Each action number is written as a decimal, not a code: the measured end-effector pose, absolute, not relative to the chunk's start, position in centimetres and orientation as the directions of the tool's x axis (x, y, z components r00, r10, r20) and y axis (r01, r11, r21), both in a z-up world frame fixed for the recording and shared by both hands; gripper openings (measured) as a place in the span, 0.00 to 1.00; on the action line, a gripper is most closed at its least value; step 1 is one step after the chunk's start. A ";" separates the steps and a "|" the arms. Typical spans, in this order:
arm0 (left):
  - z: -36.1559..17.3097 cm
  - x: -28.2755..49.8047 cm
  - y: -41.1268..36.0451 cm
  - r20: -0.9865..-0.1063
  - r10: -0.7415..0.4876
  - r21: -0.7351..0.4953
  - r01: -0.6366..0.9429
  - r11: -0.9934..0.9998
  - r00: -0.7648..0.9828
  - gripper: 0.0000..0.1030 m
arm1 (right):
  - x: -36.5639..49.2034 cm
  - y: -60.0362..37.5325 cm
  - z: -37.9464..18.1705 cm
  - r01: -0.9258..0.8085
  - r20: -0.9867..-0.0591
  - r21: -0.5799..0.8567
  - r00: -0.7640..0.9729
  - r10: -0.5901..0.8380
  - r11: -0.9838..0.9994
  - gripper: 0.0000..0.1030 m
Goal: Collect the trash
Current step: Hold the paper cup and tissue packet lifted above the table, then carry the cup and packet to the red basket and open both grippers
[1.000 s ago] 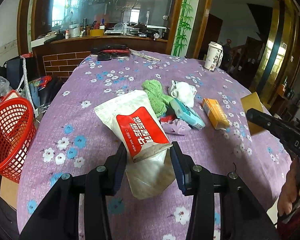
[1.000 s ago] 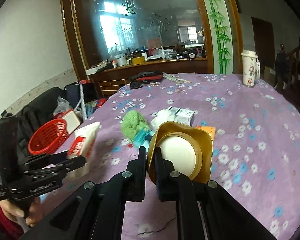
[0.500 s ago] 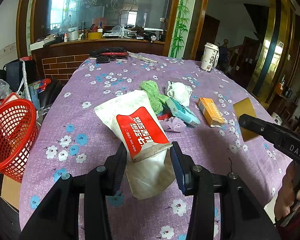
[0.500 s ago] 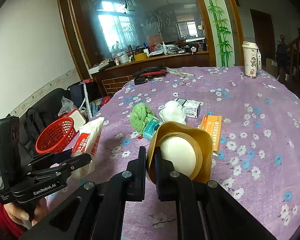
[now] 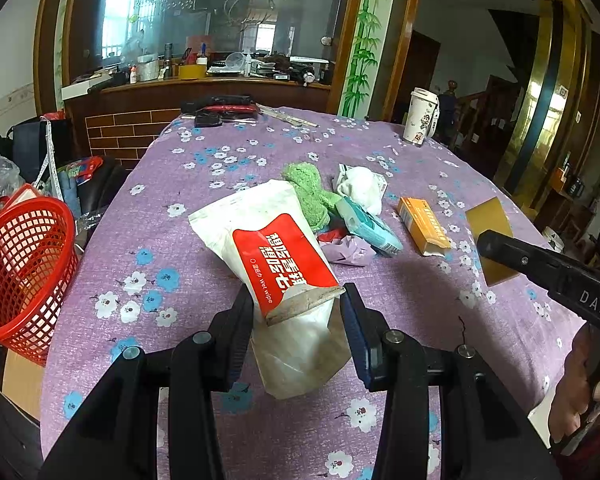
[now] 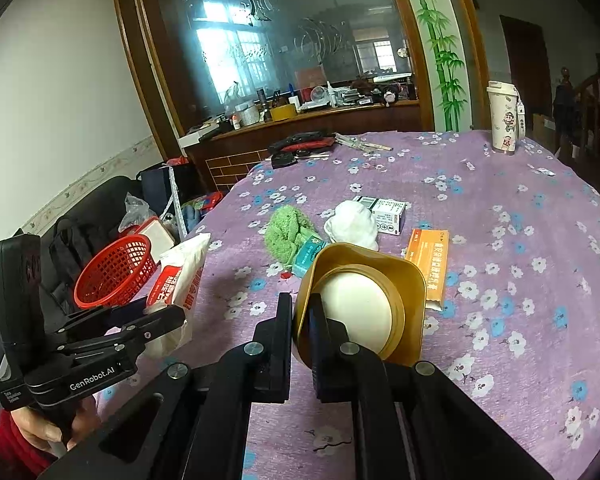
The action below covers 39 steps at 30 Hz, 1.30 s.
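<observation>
The left gripper point(image 5: 296, 320) was clamped on a wet-wipe packet point(image 5: 278, 256), whose long axis ran forward and up from the fingers; the red basket point(image 5: 18, 276) stood off to that gripper's left, past the table edge, nearer this hand than the other. The right gripper point(image 6: 300, 320) pinched the rim of a gold cup point(image 6: 360, 300) (cream inside); the packet looked white, red-labelled, crumpled and soft.
</observation>
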State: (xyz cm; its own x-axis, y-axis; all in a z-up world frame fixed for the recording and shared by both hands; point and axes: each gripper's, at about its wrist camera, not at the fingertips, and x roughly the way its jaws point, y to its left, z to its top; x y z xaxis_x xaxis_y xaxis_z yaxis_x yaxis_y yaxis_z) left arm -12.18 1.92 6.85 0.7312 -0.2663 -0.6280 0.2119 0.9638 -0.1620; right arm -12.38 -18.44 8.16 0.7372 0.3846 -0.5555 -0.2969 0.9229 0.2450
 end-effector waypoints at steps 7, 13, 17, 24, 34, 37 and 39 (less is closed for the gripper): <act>6.9 -12.2 2.0 -0.628 -0.267 -0.162 0.213 0.964 0.731 0.41 | -12.4 -18.4 8.1 -0.299 -0.555 0.253 0.734 0.391 0.920 0.08; 6.9 -12.2 2.2 -0.630 -0.263 -0.162 0.207 0.965 0.731 0.41 | -12.3 -18.5 8.1 -0.299 -0.554 0.263 0.732 0.398 0.917 0.08; 7.1 -12.3 2.4 -0.628 -0.257 -0.158 0.203 0.966 0.734 0.41 | -12.3 -18.5 8.0 -0.300 -0.554 0.273 0.728 0.404 0.914 0.08; 7.1 -12.3 2.5 -0.629 -0.251 -0.156 0.197 0.968 0.736 0.41 | -12.3 -18.4 8.1 -0.308 -0.555 0.274 0.723 0.412 0.911 0.08; 7.0 -12.2 3.3 -0.631 -0.232 -0.160 0.168 0.973 0.740 0.41 | -11.7 -17.4 7.6 -0.329 -0.571 0.278 0.699 0.431 0.902 0.08; 7.0 -12.2 3.7 -0.631 -0.225 -0.160 0.159 0.974 0.742 0.41 | -11.6 -16.8 7.7 -0.338 -0.575 0.272 0.693 0.434 0.901 0.08; 7.1 -12.1 3.9 -0.630 -0.221 -0.163 0.152 0.975 0.745 0.41 | -11.5 -16.3 7.7 -0.350 -0.579 0.272 0.685 0.443 0.897 0.08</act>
